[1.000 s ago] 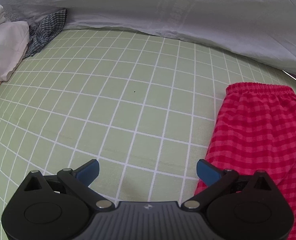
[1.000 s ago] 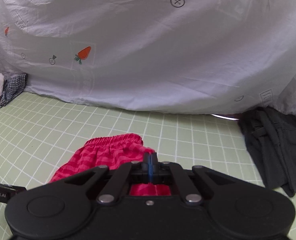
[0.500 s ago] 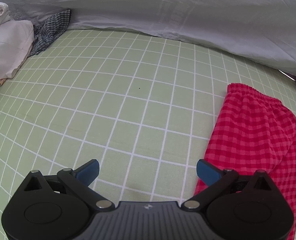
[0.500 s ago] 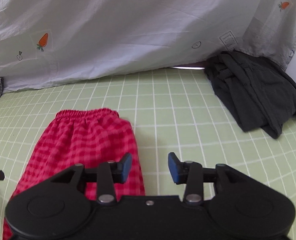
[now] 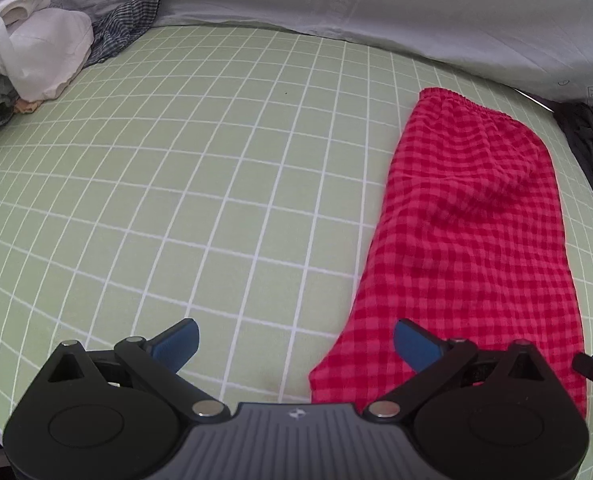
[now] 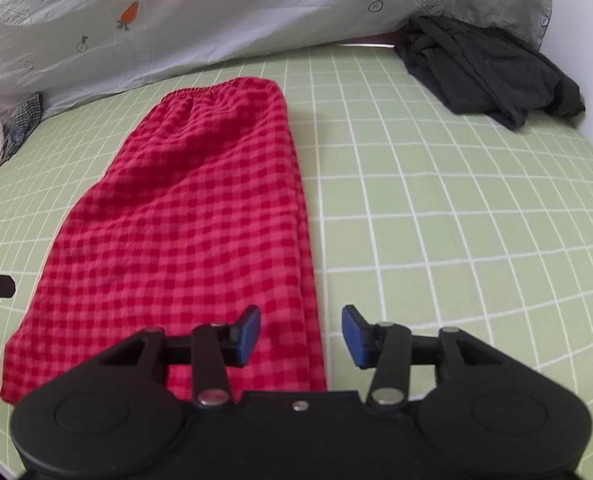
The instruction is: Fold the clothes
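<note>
Since a second ago the right gripper (image 6: pixel 300 334), then pressed shut on the red cloth, has let go and drawn back, so the red checked shorts (image 6: pixel 184 224) now lie released and flat. Its two blue-tipped fingers (image 6: pixel 246 334) stand spread apart and hold nothing; the left one hovers over the near right edge of the shorts, the other over bare sheet. The left gripper (image 5: pixel 294 346) is also spread wide and empty, its right finger (image 5: pixel 416 346) over the near left corner of the shorts and its left finger over the sheet. The shorts (image 5: pixel 472 240) lie lengthwise on a light green bed sheet with a white grid (image 5: pixel 200 184), elastic waistband at the far end, hem nearest the grippers. Beyond them a grey cover printed with small carrots (image 6: pixel 232 16) rises along the far side. A crumpled dark grey garment (image 6: pixel 484 68) sits at the far right, well apart from the shorts. At the far left lies a heap of white clothing (image 5: pixel 32 52) with a blue checked garment (image 5: pixel 124 28) just beside it.
</note>
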Demonstrator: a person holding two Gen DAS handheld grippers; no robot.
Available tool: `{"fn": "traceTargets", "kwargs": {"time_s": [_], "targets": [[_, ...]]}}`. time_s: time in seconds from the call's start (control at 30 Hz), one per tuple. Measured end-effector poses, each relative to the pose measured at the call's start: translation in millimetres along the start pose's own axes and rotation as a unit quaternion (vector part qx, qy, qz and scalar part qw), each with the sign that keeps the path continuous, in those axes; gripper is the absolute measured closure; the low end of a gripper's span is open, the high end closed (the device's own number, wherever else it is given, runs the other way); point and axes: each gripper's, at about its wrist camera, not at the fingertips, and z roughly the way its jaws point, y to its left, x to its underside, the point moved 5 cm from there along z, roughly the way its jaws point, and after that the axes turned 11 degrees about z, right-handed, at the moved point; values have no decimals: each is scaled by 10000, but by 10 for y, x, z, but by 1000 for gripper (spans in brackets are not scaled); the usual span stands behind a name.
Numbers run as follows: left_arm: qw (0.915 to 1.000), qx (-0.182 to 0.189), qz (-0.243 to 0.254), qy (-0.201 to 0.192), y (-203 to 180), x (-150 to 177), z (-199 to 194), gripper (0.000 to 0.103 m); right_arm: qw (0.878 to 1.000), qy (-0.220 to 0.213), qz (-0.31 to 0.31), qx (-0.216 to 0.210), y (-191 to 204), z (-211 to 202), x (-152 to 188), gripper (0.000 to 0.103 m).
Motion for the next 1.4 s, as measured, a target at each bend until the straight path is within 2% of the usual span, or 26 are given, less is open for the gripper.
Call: {"fn": "traceTargets", "kwargs": {"time_s": [0.07, 0.13, 0.17, 0.37, 0.5, 0.67, 0.7, 0.77, 0.83, 0.87, 0.93, 1.07, 1.3, 1.4], "targets": [[10000, -34, 0, -26, 16, 87, -62, 1, 9999, 95, -67, -56, 19, -4, 111, 79], [10000, -49, -18, -31, 25, 169, -110, 1, 9998, 100, -113, -144, 29, -24, 184, 99], [10000, -63, -37, -34, 29, 197, -130, 1, 9997, 101, -135, -188, 34, -35, 220, 102], [10000, -23, -41, 3, -41, 311, -158, 1, 9979, -416, -16, -490, 37, -403, 230, 103], [10000, 48, 5, 56, -122, 376, -148, 1, 9958, -613, 277, -624, -47, -620, 206, 103], [9997, 66, 154, 195, -218, 420, -91, 1, 9985, -267, 426, -215, -235, -454, 298, 102], [9996, 46, 175, 197, -223, 416, -87, 1, 9988, -186, 428, -118, -256, -408, 322, 98], [9995, 33, 189, 250, -229, 413, -58, 1, 9990, -100, 427, 30, -272, -368, 343, 84], [9993, 24, 199, 309, -234, 409, -25, 1, 9990, -213, 383, 84, -263, -382, 332, 42], [9992, 19, 204, 338, -237, 408, -9, 1, 9989, -297, 352, 117, -252, -391, 323, 34], [9989, 11, 231, 409, -258, 423, 35, 1, 9991, -352, 219, 58, -211, -377, 320, 2], [9981, -30, 408, 458, -315, 441, 110, 3, 9998, -91, 151, -89, -145, -256, 392, 0], [9961, 122, 702, 519, -439, 479, 184, 16, 9998, 118, 54, 171, -81, -115, 486, 0], [9949, 220, 803, 564, -482, 497, 229, 18, 9991, 224, -113, 336, -43, -62, 529, 0]]}}
